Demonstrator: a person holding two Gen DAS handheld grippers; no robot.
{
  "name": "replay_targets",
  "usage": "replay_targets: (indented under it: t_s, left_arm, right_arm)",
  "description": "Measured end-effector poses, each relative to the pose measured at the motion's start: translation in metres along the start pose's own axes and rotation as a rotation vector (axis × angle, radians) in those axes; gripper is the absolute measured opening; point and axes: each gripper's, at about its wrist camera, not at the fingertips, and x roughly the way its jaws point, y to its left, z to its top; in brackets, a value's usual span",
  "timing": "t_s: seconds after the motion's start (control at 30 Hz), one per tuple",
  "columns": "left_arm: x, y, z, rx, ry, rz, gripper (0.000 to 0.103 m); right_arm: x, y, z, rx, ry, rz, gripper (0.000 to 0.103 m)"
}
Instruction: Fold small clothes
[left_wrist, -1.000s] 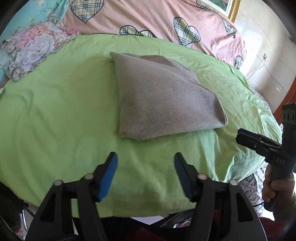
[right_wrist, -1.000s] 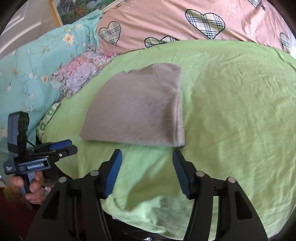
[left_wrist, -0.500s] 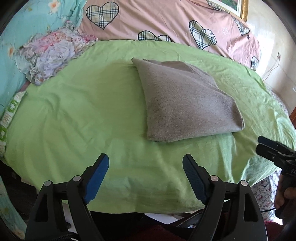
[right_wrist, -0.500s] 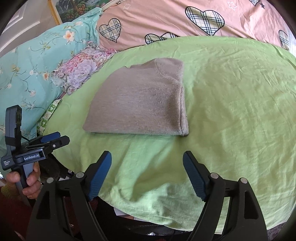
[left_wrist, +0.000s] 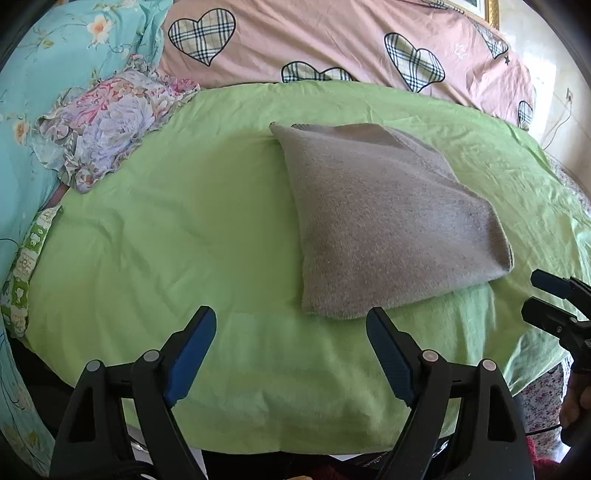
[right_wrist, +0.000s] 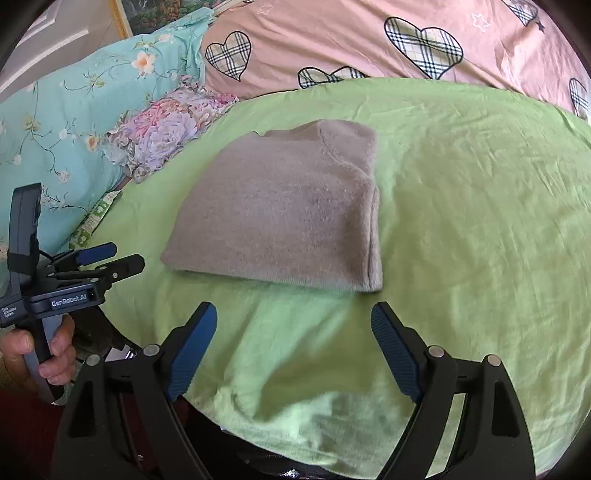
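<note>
Green sheeting (left_wrist: 192, 229) covers the bed as a work surface, with a pink heart-print quilt (left_wrist: 332, 40) behind it, a floral cushion (left_wrist: 107, 122) and a turquoise flowered pillow (right_wrist: 66, 110) off to the left; on the middle of the sheet lies the grey garment (left_wrist: 384, 218), seen also from the right wrist (right_wrist: 284, 210).

It looks soft, fuzzy and light, a knit or fleece that should bend freely and sag when lifted; it is unlikely to slip from ribbed pads, though a pinch may catch only the top layer; the near corners or the doubled edge on its right look like the safest places to take hold, judged from the thick rolled seam there.

It already lies folded into a compact, roughly square packet, layers stacked, a seam line curving across the far part.

The left gripper (left_wrist: 291, 354) hangs over the near sheet, jaws spread wide and empty; the right gripper (right_wrist: 293, 350) is likewise wide apart, holding nothing, just short of the garment's near edge.
</note>
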Motion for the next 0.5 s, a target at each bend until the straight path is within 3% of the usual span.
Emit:
replay_targets:
  t_s: [0.5]
  left_arm:
    - [0.012,-0.008,0.018,0.038,0.009,0.029,0.084]
  right_arm:
    - [0.017,0.006,0.019,-0.034,0.024,-0.013,0.086]
